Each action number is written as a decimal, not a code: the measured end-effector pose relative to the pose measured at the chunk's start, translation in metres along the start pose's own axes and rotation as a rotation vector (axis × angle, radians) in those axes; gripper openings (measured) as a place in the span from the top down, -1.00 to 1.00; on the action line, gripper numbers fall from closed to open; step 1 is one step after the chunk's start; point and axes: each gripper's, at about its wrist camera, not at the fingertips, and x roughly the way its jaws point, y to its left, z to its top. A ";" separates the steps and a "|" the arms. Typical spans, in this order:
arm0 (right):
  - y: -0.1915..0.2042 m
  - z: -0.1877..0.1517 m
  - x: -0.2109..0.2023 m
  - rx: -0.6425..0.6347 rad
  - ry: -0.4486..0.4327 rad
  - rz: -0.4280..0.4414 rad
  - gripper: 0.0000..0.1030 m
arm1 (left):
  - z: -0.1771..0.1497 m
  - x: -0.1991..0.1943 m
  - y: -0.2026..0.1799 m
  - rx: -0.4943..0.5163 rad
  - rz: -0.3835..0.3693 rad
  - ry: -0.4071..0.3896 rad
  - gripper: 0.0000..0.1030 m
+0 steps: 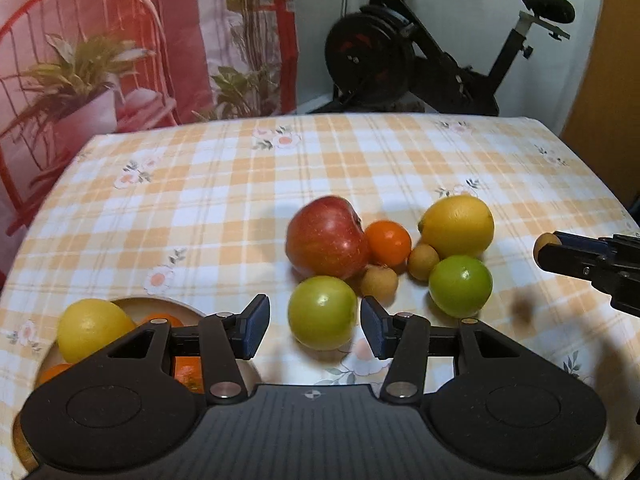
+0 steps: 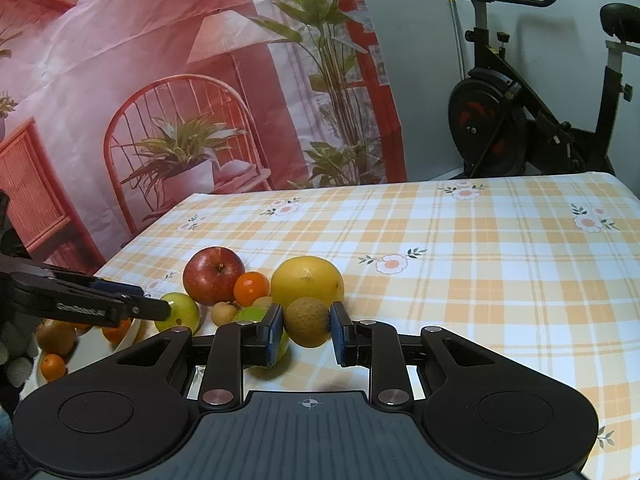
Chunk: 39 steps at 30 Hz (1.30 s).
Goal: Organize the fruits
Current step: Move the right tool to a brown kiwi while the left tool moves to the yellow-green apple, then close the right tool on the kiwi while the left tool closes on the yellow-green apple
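My left gripper (image 1: 314, 320) is open, and a green round fruit (image 1: 322, 312) sits on the checked cloth between its fingertips; both pads stand a little clear of it. Behind it lie a red apple (image 1: 326, 236), a mandarin (image 1: 388, 242), a lemon (image 1: 458, 226), a second green fruit (image 1: 460, 286) and two small brown fruits (image 1: 379, 282). My right gripper (image 2: 307, 320) is shut on a small brown round fruit (image 2: 308, 322), held above the cloth just in front of the lemon (image 2: 307, 282). In the left wrist view the right gripper (image 1: 548, 248) comes in from the right edge.
A pale plate (image 1: 160, 301) at the near left holds a lemon (image 1: 94, 330) and several oranges, partly hidden by my left gripper. The table's far edge (image 1: 360, 118) faces a printed backdrop and a black exercise bike (image 1: 420, 60). Bare cloth (image 2: 500, 280) spreads right of the fruit.
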 end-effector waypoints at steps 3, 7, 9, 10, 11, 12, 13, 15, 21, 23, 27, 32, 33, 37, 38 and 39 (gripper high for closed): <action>0.000 0.000 0.001 0.003 0.001 -0.001 0.55 | 0.001 0.005 0.000 0.009 -0.009 0.007 -0.03; 0.001 -0.002 0.003 0.009 0.005 -0.001 0.55 | 0.003 0.013 0.002 -0.008 -0.030 0.021 -0.03; 0.001 -0.002 0.004 0.012 0.008 -0.002 0.55 | 0.003 0.017 0.002 -0.006 -0.036 0.030 -0.03; 0.000 -0.002 0.005 0.014 0.010 -0.002 0.55 | 0.003 0.019 0.003 -0.005 -0.038 0.033 -0.03; 0.000 -0.002 0.005 0.016 0.011 -0.002 0.55 | 0.004 0.021 0.003 -0.006 -0.039 0.036 -0.03; -0.001 -0.001 0.006 0.017 0.012 -0.003 0.55 | 0.004 0.023 0.004 -0.009 -0.042 0.039 -0.03; -0.001 -0.001 0.007 0.018 0.014 -0.004 0.55 | 0.004 0.025 0.005 -0.012 -0.043 0.041 -0.03; -0.001 -0.001 0.008 0.018 0.017 -0.004 0.55 | 0.005 0.028 0.007 -0.020 -0.045 0.046 -0.03; -0.003 0.000 0.011 0.020 0.024 -0.005 0.55 | 0.005 0.032 0.010 -0.027 -0.061 0.049 0.03; -0.002 0.000 0.012 0.021 0.027 -0.005 0.55 | 0.004 0.032 0.009 -0.022 -0.071 0.044 0.09; -0.002 0.000 0.012 0.018 0.028 -0.004 0.55 | 0.002 0.029 0.007 -0.014 -0.071 0.043 0.09; 0.001 0.001 0.014 0.007 0.031 0.001 0.55 | 0.001 0.017 0.012 -0.040 -0.062 0.020 0.09; 0.002 0.001 0.014 0.004 0.032 0.003 0.55 | 0.001 0.013 0.013 -0.048 -0.060 0.011 0.09; 0.009 0.004 0.015 -0.018 0.035 0.020 0.55 | -0.001 -0.008 0.016 -0.063 -0.048 -0.028 0.09; 0.012 0.005 0.015 -0.026 0.035 0.026 0.55 | -0.002 -0.015 0.018 -0.070 -0.046 -0.038 0.09; 0.015 0.007 0.016 -0.035 0.037 0.033 0.55 | -0.004 -0.021 0.020 -0.077 -0.043 -0.049 0.09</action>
